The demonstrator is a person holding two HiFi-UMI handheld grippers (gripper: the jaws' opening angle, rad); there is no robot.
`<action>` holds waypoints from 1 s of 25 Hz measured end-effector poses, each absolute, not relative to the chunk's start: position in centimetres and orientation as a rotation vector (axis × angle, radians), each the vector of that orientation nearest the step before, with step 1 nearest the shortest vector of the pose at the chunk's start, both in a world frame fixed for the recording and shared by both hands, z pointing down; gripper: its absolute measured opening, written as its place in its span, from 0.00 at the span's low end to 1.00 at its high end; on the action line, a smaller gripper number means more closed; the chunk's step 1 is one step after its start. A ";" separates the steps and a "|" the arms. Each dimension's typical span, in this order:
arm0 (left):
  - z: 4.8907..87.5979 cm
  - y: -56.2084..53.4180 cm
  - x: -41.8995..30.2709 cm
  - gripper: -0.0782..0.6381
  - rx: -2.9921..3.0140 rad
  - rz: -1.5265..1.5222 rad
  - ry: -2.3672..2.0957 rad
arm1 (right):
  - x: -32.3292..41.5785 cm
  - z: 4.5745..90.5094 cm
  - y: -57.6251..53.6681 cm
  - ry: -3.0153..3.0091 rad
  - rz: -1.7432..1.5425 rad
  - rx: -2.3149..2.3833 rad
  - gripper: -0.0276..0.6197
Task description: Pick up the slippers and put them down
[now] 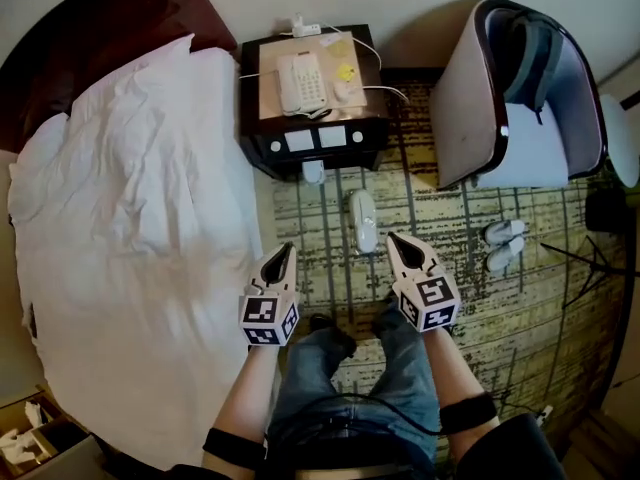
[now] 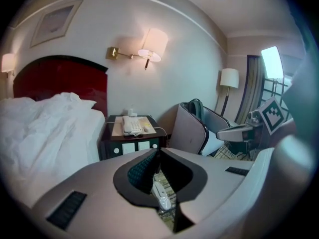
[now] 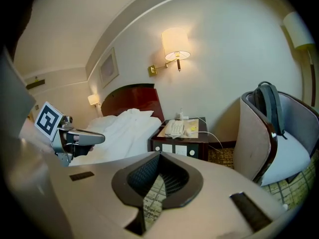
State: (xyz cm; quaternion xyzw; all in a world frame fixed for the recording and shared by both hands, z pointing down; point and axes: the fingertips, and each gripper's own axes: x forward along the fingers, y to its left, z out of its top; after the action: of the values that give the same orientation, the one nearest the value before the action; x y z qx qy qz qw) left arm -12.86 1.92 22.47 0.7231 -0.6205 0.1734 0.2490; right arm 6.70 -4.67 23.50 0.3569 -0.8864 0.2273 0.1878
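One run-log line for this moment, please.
left gripper: shut, empty | right gripper: shut, empty | white flat slipper: on patterned carpet, ahead of both grippers, untouched | pickup: not yet begun

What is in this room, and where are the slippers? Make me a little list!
left tool: shut, empty
right tool: shut, empty
floor: patterned carpet
nearest slipper: white, on the carpet ahead of both tools
other slippers: white pair beside the chair
chair load: backpack on the seat
bed: white covers, on the left
nightstand: dark, phone on top
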 end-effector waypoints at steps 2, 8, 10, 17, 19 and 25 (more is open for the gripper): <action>25.7 1.0 -13.0 0.17 1.956 0.433 -1.665 | 5.4 26.6 -5.2 -2.486 0.655 1.014 0.05; 37.6 -1.8 -14.5 0.29 1.867 0.316 -1.666 | 1.6 36.0 -7.7 -2.511 0.633 1.009 0.05; 41.8 -2.7 -15.1 0.32 1.830 0.285 -1.681 | 0.9 39.5 -8.7 -2.518 0.629 1.016 0.05; 54.7 -6.2 -15.5 0.44 1.768 0.192 -1.672 | -0.1 52.0 -11.2 -2.508 0.647 1.044 0.05; 58.0 -6.9 -15.4 0.47 1.748 0.149 -1.660 | -0.1 55.5 -11.5 -2.501 0.659 1.055 0.05; 68.3 -10.7 -15.9 0.63 1.706 0.055 -1.640 | -0.7 64.7 -14.0 -2.499 0.668 1.116 0.05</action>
State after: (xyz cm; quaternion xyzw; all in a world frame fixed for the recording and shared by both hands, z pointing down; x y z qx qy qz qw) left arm -15.86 -10.73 68.34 0.6672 -0.6416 0.0217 0.3777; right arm -0.69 -14.00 64.74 0.3911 -0.8754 0.2338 0.1615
